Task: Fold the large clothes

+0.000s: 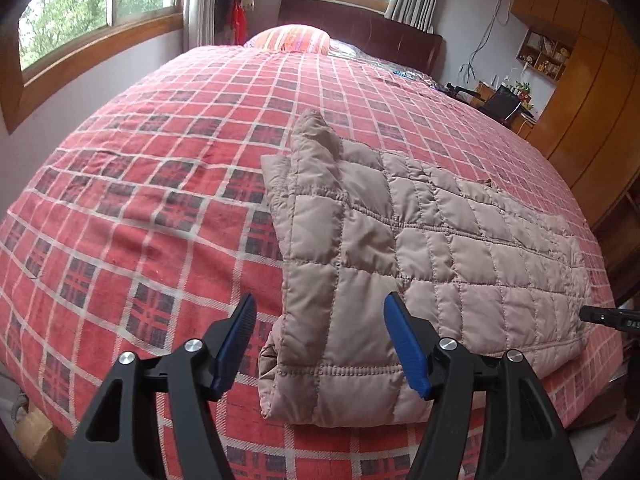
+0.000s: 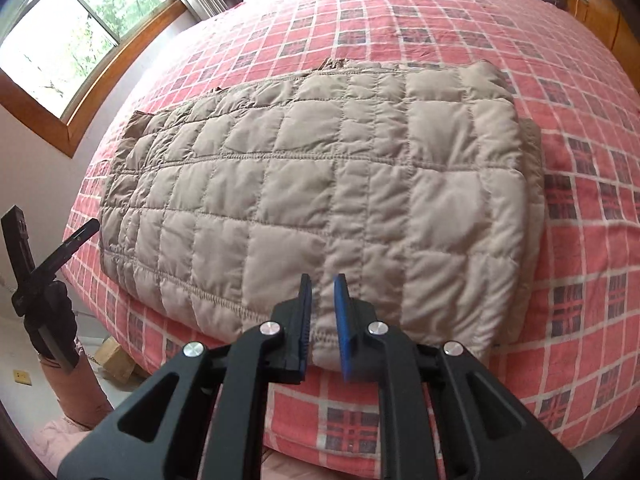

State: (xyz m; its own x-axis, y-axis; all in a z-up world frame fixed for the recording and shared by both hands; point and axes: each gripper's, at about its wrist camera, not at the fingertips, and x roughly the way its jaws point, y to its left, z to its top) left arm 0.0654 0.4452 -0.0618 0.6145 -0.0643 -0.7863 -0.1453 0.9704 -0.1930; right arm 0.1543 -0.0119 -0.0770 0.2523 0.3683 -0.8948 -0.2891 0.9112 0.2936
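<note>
A beige quilted jacket [image 1: 420, 248] lies folded into a long rectangle on the red plaid bedspread [image 1: 160, 200], close to the bed's near edge. My left gripper [image 1: 320, 312] hovers open over the jacket's near left corner, one finger on each side of that corner and nothing between the pads. In the right wrist view the jacket [image 2: 320, 180] fills the middle. My right gripper [image 2: 323, 284] stands at its near hem, jaws almost together with a bunched bit of hem pinched between the blue pads [image 2: 342, 320]. The left gripper [image 2: 44, 240], in a gloved hand, shows off the bed's left side.
The bed's near edge drops off just under both grippers. A striped pillow [image 1: 292, 38] and a dark headboard [image 1: 360, 26] are at the far end. Wooden wardrobes [image 1: 592, 100] stand to the right, with windows [image 1: 100, 4] along the left wall. Cardboard pieces [image 2: 114, 360] lie on the floor.
</note>
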